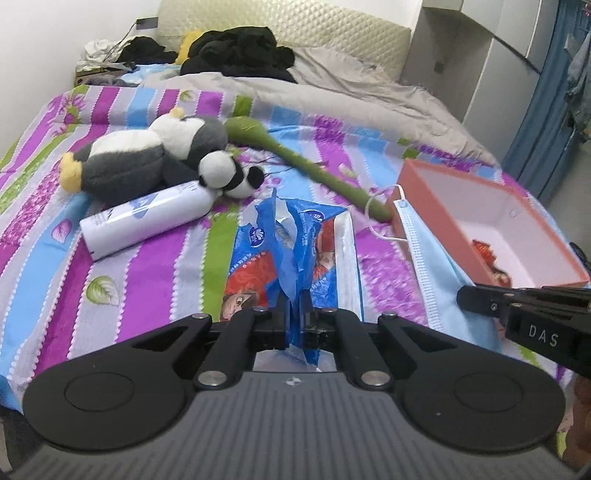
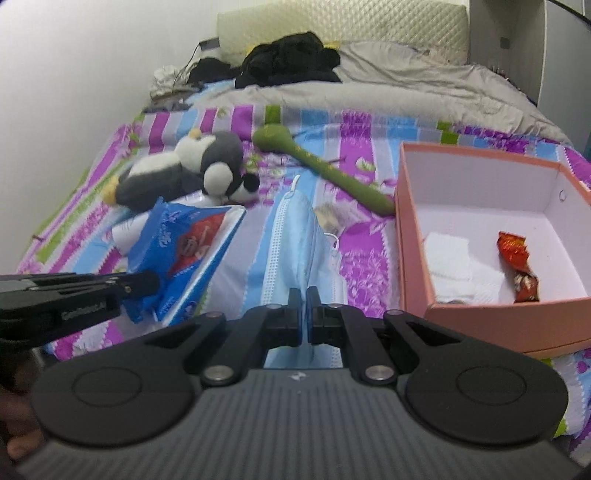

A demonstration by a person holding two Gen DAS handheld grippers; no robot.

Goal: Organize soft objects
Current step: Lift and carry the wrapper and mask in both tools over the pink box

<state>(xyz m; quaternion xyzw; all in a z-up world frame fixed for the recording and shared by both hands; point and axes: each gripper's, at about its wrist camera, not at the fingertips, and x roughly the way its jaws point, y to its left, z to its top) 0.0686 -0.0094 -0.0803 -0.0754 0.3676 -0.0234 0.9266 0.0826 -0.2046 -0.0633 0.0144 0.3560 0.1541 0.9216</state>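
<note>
Both fisheye views ride on the hand-held tools, looking forward and steeply down along the fingers over the striped bed point(image 1: 155, 273) toward the headboard point(image 2: 340, 33). The left view sits further left, the right one nearer the pink box point(image 2: 402, 229). Both share the plush penguin point(image 1: 147, 155), the box, and each other's claw at the frame edge.

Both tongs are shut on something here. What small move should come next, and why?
Probably carry the face mask right, over the open pink box: the right tongs already pinch it beside the box, while the left tongs hold the blue tissue pack farther away.
</note>
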